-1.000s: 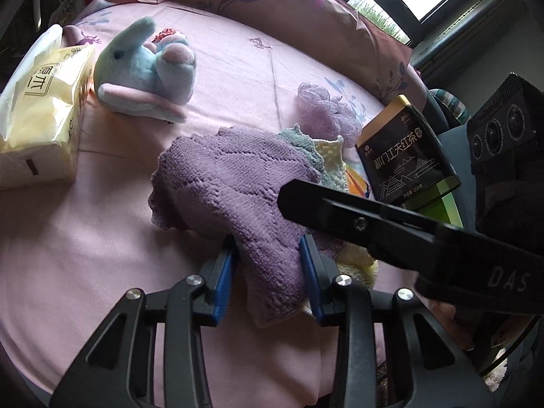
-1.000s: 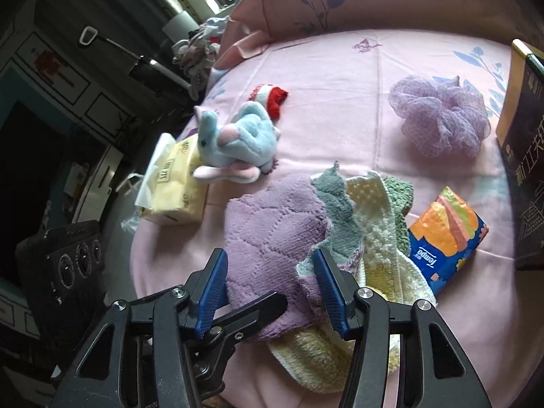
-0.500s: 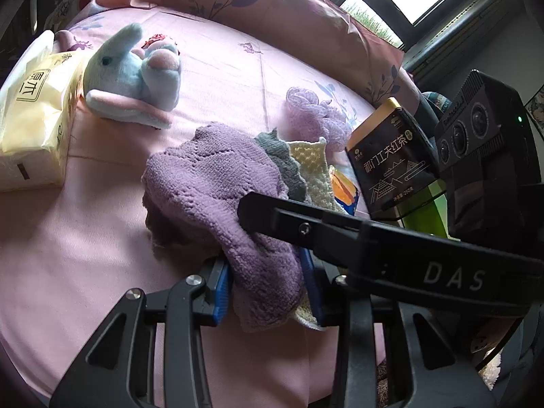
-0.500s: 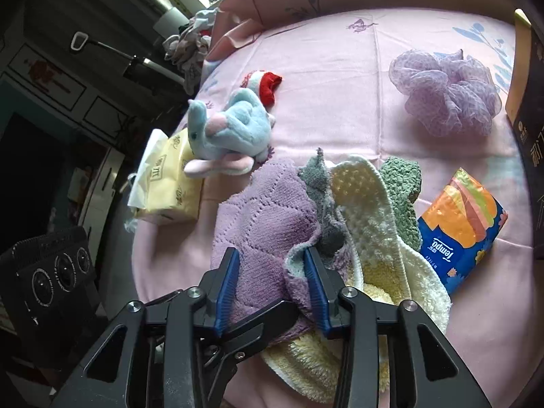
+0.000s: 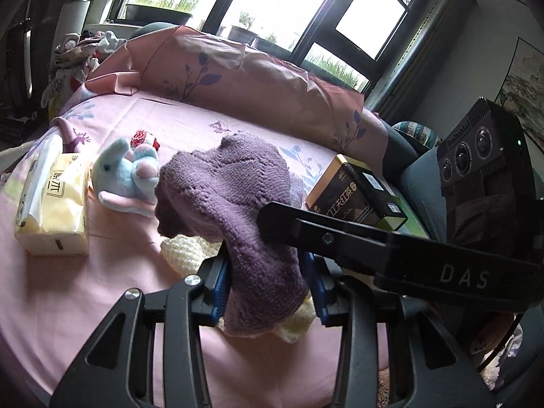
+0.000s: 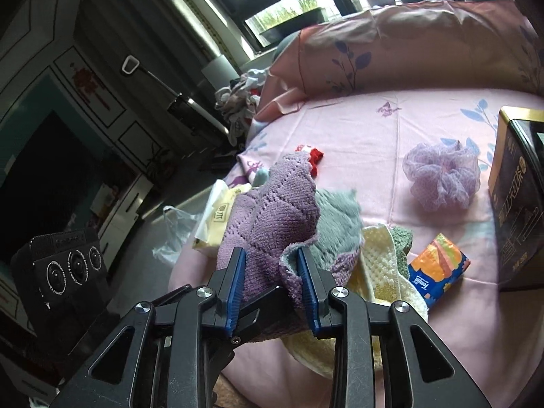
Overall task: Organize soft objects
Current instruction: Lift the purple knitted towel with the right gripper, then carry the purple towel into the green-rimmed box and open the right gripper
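Both the left gripper and the right gripper clamp the purple cloth, the left jaws easing, the right tightening; the cream cloth, plush rabbit and mesh puff remain unsorted.

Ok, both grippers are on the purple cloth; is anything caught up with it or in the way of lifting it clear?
Partly. The purple cloth is pinched in both grippers, but a grey-green cloth drapes against its underside by the right gripper, whose jaws are closing. The cream cloth lies right beneath. Above it, nothing visible blocks.
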A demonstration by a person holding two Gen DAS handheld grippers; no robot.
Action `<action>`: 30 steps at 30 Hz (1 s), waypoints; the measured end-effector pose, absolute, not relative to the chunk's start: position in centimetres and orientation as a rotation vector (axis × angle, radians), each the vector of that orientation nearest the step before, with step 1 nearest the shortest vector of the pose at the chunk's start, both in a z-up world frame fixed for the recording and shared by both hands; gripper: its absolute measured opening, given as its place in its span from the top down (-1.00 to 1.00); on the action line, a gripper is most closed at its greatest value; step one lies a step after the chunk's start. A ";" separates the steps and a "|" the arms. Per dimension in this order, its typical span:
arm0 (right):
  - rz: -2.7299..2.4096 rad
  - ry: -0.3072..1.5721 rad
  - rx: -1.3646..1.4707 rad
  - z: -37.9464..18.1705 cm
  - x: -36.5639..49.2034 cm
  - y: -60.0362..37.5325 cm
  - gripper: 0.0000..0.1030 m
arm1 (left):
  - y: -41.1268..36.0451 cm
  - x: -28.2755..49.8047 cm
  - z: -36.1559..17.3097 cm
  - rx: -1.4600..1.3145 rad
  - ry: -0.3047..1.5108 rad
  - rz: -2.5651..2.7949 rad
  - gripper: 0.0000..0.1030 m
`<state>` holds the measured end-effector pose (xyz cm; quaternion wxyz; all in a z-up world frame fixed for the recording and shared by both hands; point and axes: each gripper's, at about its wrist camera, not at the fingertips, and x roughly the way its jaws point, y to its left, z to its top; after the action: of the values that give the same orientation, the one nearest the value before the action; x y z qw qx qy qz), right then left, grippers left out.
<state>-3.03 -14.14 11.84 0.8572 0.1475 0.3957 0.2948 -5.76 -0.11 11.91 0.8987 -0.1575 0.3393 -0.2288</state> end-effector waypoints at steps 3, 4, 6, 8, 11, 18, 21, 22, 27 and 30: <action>0.620 0.787 0.328 12.7 -3.4 -14.9 0.56 | -0.8 -6.0 12.9 -0.311 0.682 -0.487 0.31; 0.623 0.774 0.330 13.0 -3.5 -15.2 0.56 | -1.1 -6.2 13.3 -0.297 0.672 -0.488 0.31; 0.627 0.767 0.359 13.3 -3.5 -15.9 0.56 | -1.8 -6.3 13.9 -0.264 0.655 -0.487 0.31; 0.629 0.755 0.385 13.7 -3.7 -16.9 0.56 | -2.6 -6.5 14.5 -0.244 0.643 -0.490 0.31; 0.623 0.715 0.415 14.7 -4.3 -18.5 0.56 | -4.1 -6.8 15.8 -0.226 0.621 -0.511 0.31; 0.581 0.559 0.484 17.5 -6.8 -24.3 0.55 | -9.6 -7.8 19.4 -0.117 0.544 -0.580 0.31; 0.538 0.498 0.517 18.2 -8.1 -27.4 0.55 | -12.8 -8.3 20.5 -0.059 0.513 -0.617 0.31; 0.524 0.480 0.532 18.3 -8.4 -28.5 0.55 | -13.9 -8.4 20.7 -0.041 0.507 -0.630 0.32; 0.409 0.408 0.578 18.3 -10.4 -34.0 0.55 | -19.8 -8.4 21.0 0.038 0.498 -0.718 0.31; 0.333 0.371 0.604 17.8 -11.3 -36.9 0.55 | -23.1 -8.2 20.8 0.076 0.496 -0.772 0.31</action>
<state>-11.28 -36.88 17.85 0.9243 0.2941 0.1810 0.1625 -8.16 -23.08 20.84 0.8959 0.0369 0.2392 -0.3725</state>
